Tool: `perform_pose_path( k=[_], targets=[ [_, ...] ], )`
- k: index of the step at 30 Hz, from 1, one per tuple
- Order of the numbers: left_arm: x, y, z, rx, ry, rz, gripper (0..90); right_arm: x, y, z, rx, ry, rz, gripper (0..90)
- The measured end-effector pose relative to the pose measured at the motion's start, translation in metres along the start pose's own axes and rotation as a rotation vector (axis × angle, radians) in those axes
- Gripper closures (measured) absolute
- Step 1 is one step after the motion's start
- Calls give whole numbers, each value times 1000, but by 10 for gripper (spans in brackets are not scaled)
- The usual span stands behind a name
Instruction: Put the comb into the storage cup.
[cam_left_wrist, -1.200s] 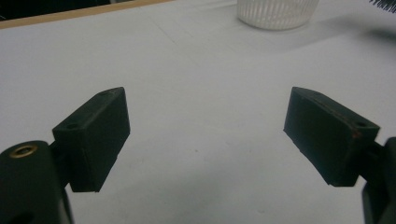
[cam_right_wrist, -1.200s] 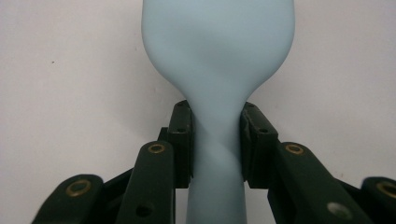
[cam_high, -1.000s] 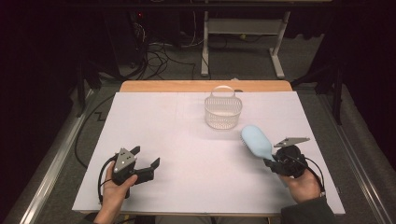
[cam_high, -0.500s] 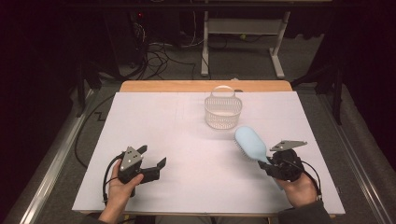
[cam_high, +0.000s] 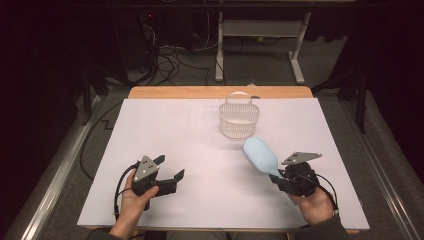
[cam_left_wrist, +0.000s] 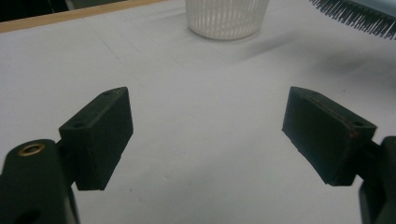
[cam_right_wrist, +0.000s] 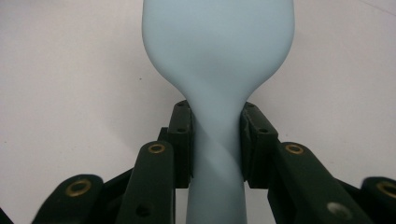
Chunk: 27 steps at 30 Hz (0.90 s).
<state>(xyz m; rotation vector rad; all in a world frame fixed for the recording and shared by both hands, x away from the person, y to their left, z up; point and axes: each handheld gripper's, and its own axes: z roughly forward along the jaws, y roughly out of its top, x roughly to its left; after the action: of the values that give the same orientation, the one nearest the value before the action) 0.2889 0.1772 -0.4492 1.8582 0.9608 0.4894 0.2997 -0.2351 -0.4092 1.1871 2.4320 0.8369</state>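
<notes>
A: What is the right tongs (cam_high: 278, 176) doing now?

B: It is clamping the neck of the pale blue hairbrush (cam_high: 261, 155), one pad pressing on each side of the handle in the right gripper view (cam_right_wrist: 216, 140). The brush head is hanging above the white tabletop (cam_high: 200, 135), bristles facing down and toward the person.

A: Has anything shifted in the last second?

B: Yes. The brush is sitting a little farther left and nearer the person than a second ago; then its head was just beside the basket, now it is lying clearly short of the white basket (cam_high: 239, 118). I judge the hand is lining the brush up for a drop into that basket, though the head is still off to its near right side.

A: And the left tongs (cam_high: 170, 172)?

B: It is standing wide with nothing between the pads (cam_left_wrist: 100, 135), resting low on the near left of the tabletop, well apart from brush and basket. The left hand (cam_high: 132, 200) has drawn slightly nearer.
</notes>
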Motion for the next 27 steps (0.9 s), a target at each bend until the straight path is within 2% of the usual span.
perform_pose_path(
  k=[7,11,22,27],
  targets=[
    [-8,5,6,5,-35,16,169,7,3,1,-8,18,-18,707],
    [-13,7,10,6,-44,42,169,10,4,2,-10,25,-26,707],
    [-23,14,17,11,-93,44,166,19,9,3,-19,47,-45,708],
    [-30,16,21,16,-94,54,166,24,12,4,-22,59,-59,708]
  ],
)
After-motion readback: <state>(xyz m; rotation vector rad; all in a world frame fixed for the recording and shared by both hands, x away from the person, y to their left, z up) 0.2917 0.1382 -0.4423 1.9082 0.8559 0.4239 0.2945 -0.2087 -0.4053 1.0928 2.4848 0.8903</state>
